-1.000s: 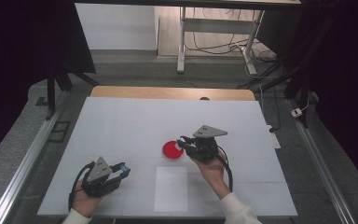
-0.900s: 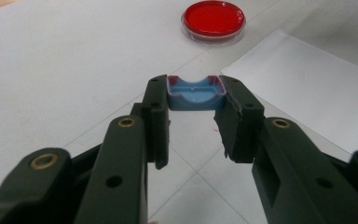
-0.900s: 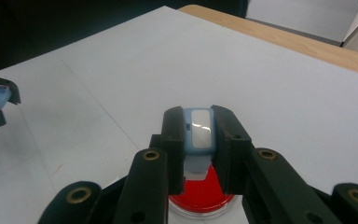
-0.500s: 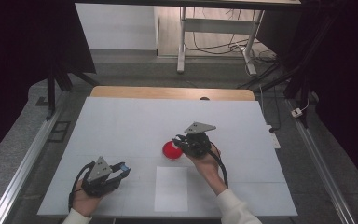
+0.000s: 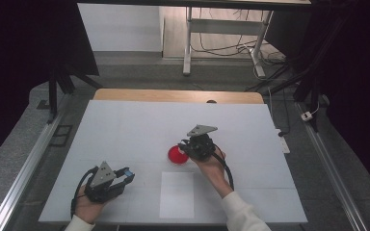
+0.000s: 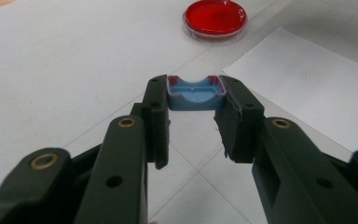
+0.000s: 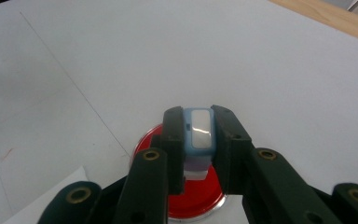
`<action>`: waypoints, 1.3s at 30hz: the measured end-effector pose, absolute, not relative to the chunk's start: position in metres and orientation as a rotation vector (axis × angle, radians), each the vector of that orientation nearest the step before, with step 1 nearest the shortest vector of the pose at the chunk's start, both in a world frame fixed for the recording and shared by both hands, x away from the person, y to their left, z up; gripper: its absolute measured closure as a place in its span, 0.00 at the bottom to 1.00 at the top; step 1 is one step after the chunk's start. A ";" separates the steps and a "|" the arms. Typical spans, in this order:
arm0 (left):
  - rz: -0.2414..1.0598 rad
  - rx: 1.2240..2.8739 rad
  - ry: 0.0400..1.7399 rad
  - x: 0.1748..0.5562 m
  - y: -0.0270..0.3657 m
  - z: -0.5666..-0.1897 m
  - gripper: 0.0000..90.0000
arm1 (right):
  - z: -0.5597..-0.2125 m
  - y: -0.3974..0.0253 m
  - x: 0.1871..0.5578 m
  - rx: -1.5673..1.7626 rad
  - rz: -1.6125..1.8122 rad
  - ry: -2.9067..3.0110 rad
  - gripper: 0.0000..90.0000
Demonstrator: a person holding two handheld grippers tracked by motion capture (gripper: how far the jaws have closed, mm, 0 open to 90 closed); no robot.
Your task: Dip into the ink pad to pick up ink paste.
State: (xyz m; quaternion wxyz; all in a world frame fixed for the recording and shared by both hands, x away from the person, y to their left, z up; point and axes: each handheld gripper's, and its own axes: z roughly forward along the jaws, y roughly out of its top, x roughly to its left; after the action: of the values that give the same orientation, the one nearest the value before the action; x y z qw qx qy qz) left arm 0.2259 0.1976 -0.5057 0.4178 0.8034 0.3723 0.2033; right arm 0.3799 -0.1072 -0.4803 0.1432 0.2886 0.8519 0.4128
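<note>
The right gripper (image 5: 191, 146) is hovering just above the red petri dish (image 5: 178, 155), which is lying near the middle of the white tabletop (image 5: 125, 130), a little toward four o'clock from its centre; the jaws are clamping a small pale-blue block with a glossy white face (image 7: 200, 133), and in the right gripper view that block is hanging right over the dish's far rim. The left gripper (image 5: 124, 176) is resting low at about seven o'clock on the table, well apart from the dish, and its jaws are pinching a light-blue tray-like piece with a reddish edge (image 6: 195, 93) at their tips. Judging by this, the work is sitting at the stage of bringing the held block to the dish, either to set it down inside or to work on the dish with it; I cannot tell whether the dish is carrying a lid. The next move is probably calling for a slow, level descent, keeping the block centred over the red disc so it is not clipping the clear rim and sliding the dish away. A white sheet of paper (image 5: 177, 194) is lying flat at six o'clock from the dish, near but not touching it. The tabletop is showing faint grid lines and a wooden strip (image 5: 173, 96) along its twelve o'clock edge. Beyond, the room is lying dim, with a grey floor, metal frame legs (image 5: 187, 43) and loose cables (image 5: 221, 45), and aluminium rails (image 5: 24, 173) flanking the table.
</note>
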 end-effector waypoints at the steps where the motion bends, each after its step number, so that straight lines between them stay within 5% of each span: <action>1: 0.510 2.015 0.934 0.226 0.198 -0.506 0.73 | -0.481 -0.107 0.380 0.830 1.182 2.459 0.83; 39: 0.521 2.007 0.930 0.225 0.198 -0.505 0.73 | -0.497 -0.100 0.386 0.839 1.095 2.504 0.84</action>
State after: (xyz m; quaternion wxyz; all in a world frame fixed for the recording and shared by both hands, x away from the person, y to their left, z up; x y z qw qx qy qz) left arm 0.2253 0.1976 -0.5053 0.4208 0.8012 0.3712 0.2078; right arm 0.3865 -0.0996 -0.4972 0.1408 0.2904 0.8672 0.3793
